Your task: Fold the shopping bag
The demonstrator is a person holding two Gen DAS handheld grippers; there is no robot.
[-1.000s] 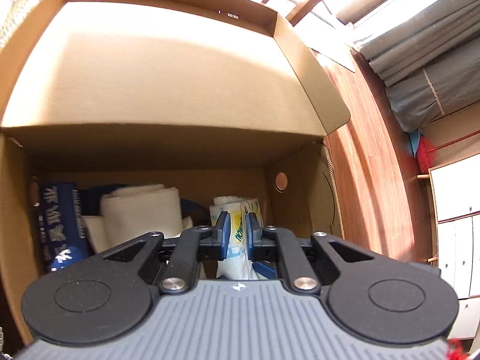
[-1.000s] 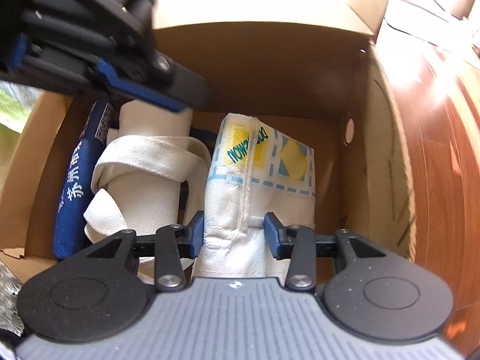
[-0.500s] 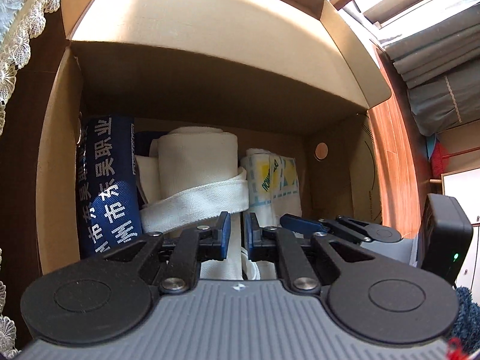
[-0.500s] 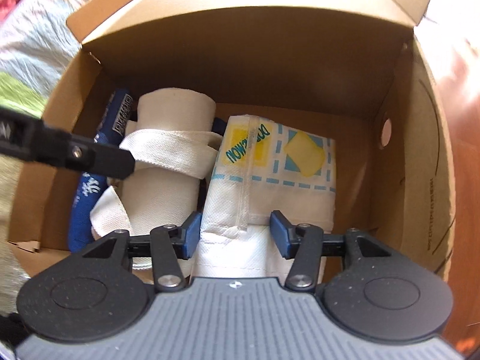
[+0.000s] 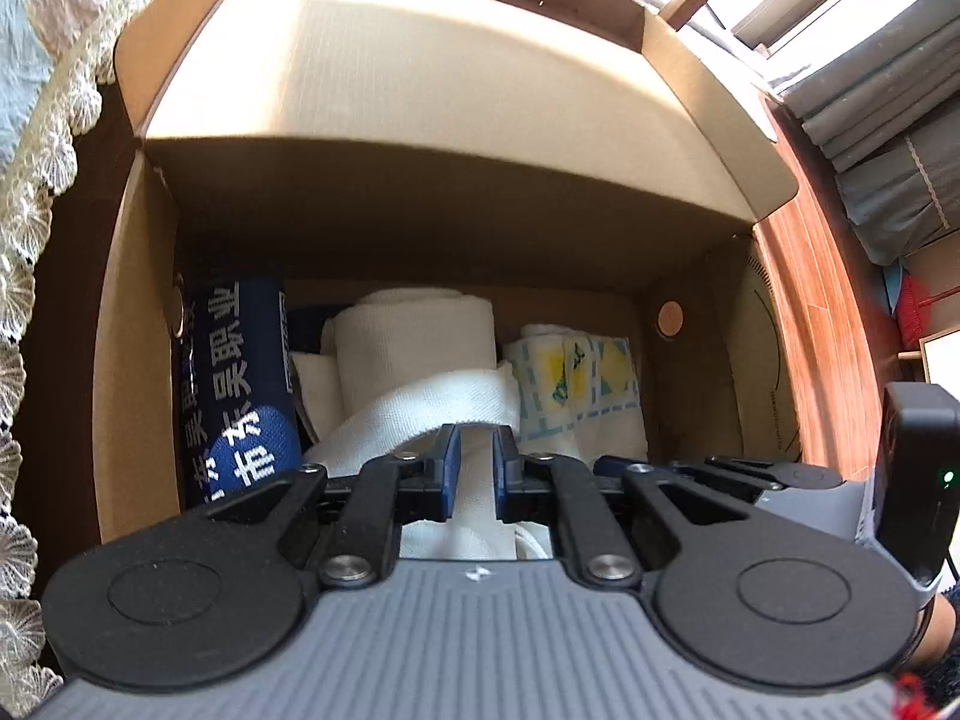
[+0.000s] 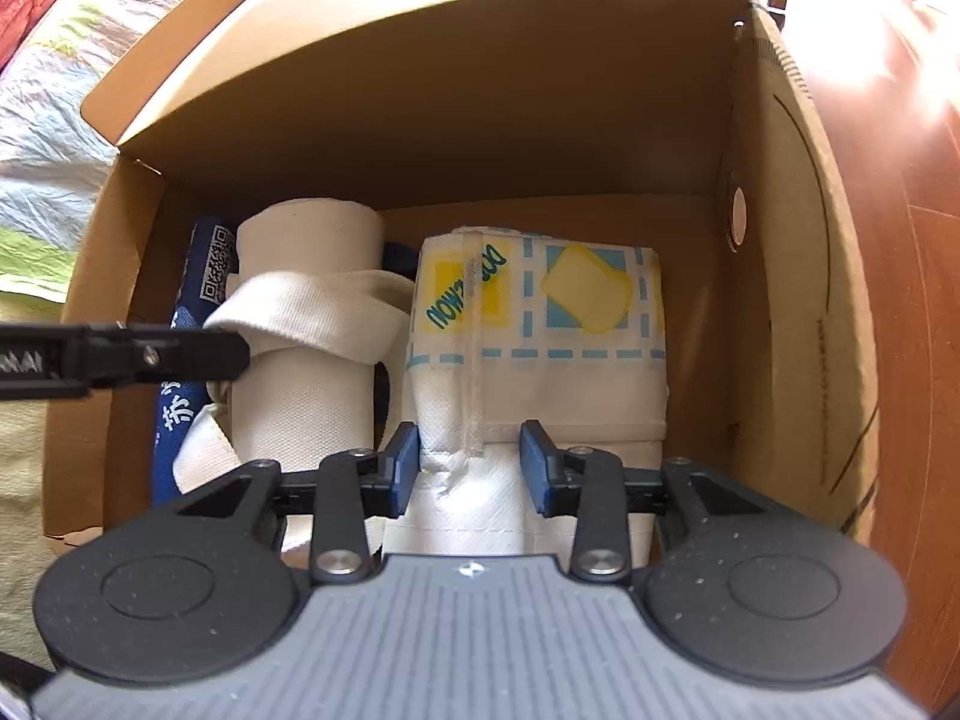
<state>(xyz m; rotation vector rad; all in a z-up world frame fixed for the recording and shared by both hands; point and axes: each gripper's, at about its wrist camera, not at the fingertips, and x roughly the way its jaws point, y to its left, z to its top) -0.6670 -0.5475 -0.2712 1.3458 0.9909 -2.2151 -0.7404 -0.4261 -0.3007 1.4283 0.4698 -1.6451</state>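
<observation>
Open brown cardboard box (image 6: pixel 540 138) sits on reddish wood floor (image 6: pixel 918 300), flaps up. Inside, side by side: a folded navy bag with white characters (image 5: pixel 240 396), a rolled cream canvas bag (image 6: pixel 300 312) bound by its own strap, and a folded white non-woven shopping bag with yellow and blue print (image 6: pixel 540 324), nearest the box's right wall.

Right gripper (image 6: pixel 468 462): jaws parted, straddling the near end of the printed bag, not pinching it. Left gripper (image 5: pixel 477 468): jaws nearly together over the cream strap; a narrow gap shows, and I cannot tell whether it bites cloth.

The printed bag lies folded in the box; this fits either just stowed or about to be drawn out.

Risks: the loose clear handle strip (image 6: pixel 471 360) could snag a finger; the cream strap could drag its roll along.

Room: bags packed touching; walls close on both sides, open space only upward.
</observation>
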